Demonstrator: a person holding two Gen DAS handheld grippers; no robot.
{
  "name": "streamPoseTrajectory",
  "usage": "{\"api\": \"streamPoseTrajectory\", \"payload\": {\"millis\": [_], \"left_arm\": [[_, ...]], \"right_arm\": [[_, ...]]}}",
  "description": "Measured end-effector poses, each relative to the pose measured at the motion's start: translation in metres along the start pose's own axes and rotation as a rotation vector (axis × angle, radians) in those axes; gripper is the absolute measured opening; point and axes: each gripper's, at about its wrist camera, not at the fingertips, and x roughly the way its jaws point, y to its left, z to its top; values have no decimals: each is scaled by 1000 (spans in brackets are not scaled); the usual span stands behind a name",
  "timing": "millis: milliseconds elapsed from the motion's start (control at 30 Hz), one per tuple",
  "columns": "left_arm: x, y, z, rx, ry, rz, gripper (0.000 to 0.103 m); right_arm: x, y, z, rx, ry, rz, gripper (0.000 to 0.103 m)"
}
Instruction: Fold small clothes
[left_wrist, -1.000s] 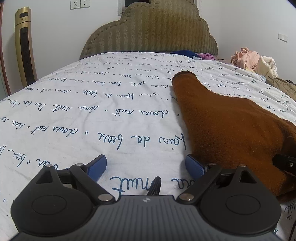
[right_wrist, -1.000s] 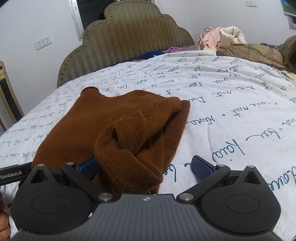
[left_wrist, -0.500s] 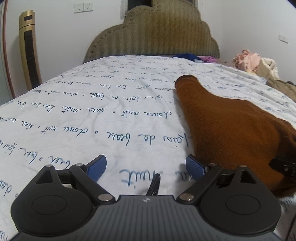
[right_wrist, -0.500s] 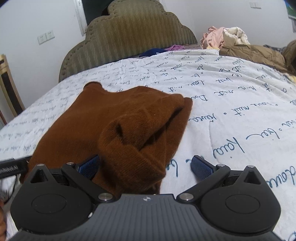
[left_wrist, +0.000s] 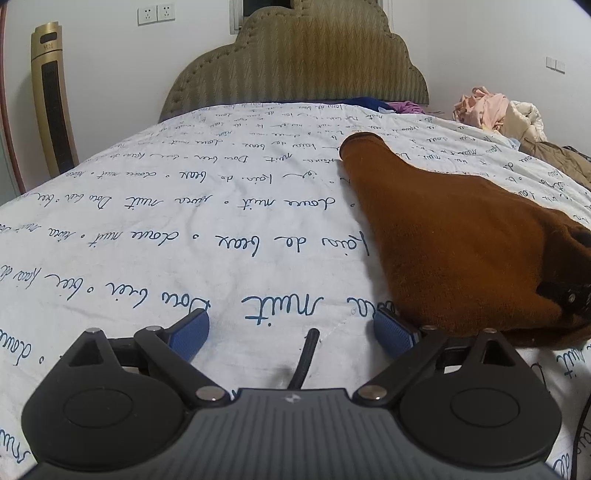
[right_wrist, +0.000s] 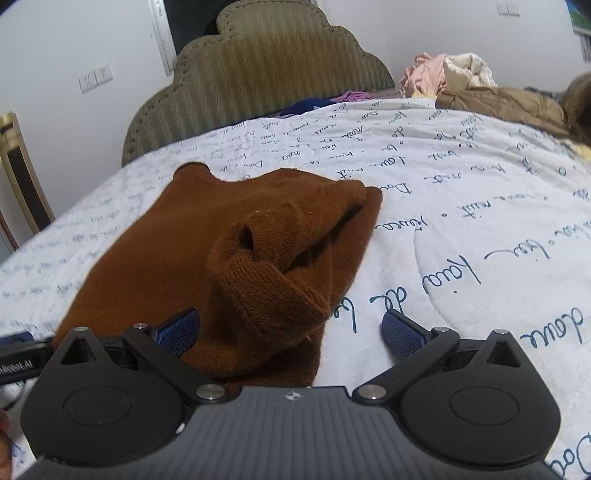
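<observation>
Right wrist view: right tongs (right_wrist: 290, 328), spread wide, straddle the brown sweater's (right_wrist: 221, 236) bunched cuff; left tongs (left_wrist: 291, 328) gape beside its edge; pinching both layers squarely should keep the fold neat.

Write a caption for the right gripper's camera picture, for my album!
Open right gripper over a rumpled brown knit sweater on a script-print bedspread.

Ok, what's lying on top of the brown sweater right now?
A bunched sleeve with a ribbed cuff lies folded over the brown sweater. Under the sweater is the script-printed bedspread; anything else beneath is covered.
</observation>
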Motion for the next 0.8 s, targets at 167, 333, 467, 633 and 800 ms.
{"api": "streamPoseTrajectory", "payload": {"millis": [167,333,467,633,800], "left_arm": [[-1,-1,0,4,3,10,97],[-6,-6,-1,35,5,26,97],[-12,-6,-3,42,17,14,97],[-22,-6,-4,47,41,10,97],[-28,-8,-5,37,79,-8,97]], "right_arm": [[-3,0,-2,-5,2,14,103],[-11,7,-5,-42,21,16,103],[-23,0,-6,-3,19,33,103],[-38,6,-13,-27,20,29,103],[-49,16,-18,-71,22,-3,103]]}}
